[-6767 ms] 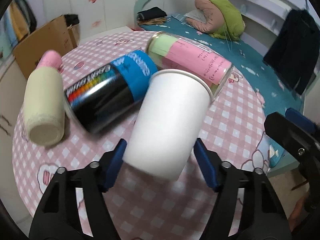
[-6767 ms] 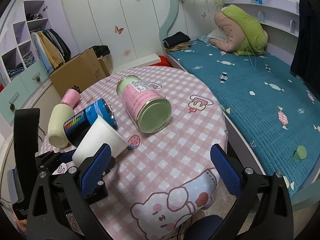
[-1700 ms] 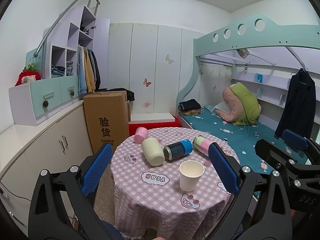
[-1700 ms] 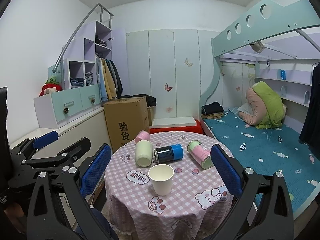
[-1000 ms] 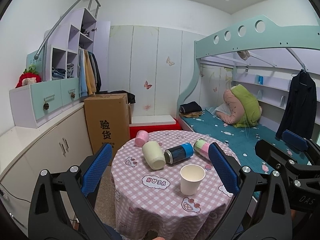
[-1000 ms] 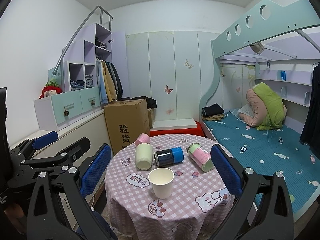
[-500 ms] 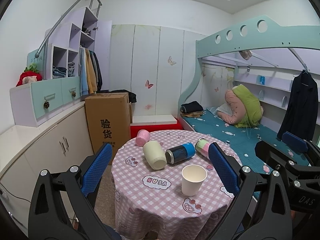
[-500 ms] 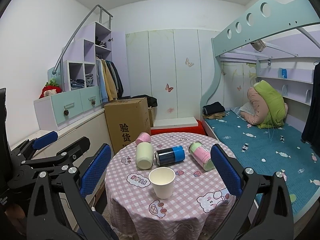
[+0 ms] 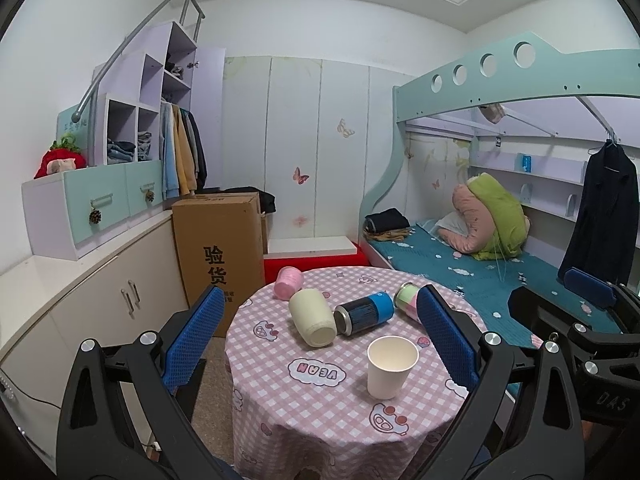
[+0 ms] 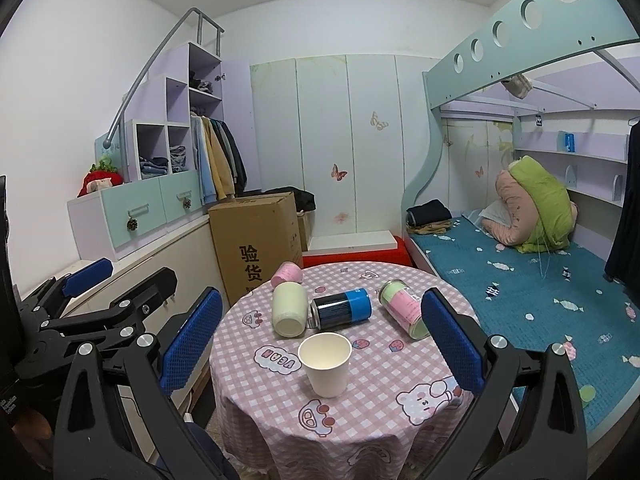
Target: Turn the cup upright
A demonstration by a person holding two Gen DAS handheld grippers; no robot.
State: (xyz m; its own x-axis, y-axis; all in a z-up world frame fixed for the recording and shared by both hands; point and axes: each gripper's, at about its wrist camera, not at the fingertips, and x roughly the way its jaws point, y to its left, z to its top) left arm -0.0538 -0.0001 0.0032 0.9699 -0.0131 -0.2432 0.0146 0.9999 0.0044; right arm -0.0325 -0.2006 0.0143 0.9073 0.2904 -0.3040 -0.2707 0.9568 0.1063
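A white paper cup (image 9: 391,367) stands upright, mouth up, on the round table with the pink checked cloth (image 9: 320,400); it also shows in the right wrist view (image 10: 325,364). My left gripper (image 9: 320,340) is open and empty, held back from the table with the cup between its wide-spread blue pads in the view. My right gripper (image 10: 320,336) is open and empty too, also well back from the table. The left gripper's body shows at the left of the right wrist view (image 10: 100,312).
Behind the cup lie a cream cup (image 9: 312,317), a pink cup (image 9: 288,283), a black and blue can (image 9: 364,313) and a pink and green tin (image 10: 404,309). A cardboard box (image 9: 218,256) stands left of the table, cabinets further left, a bunk bed (image 9: 480,268) to the right.
Earlier the left gripper was close around the lying white cup. Now the cup stands upright and both grippers are far back. In the last second the views barely shifted.
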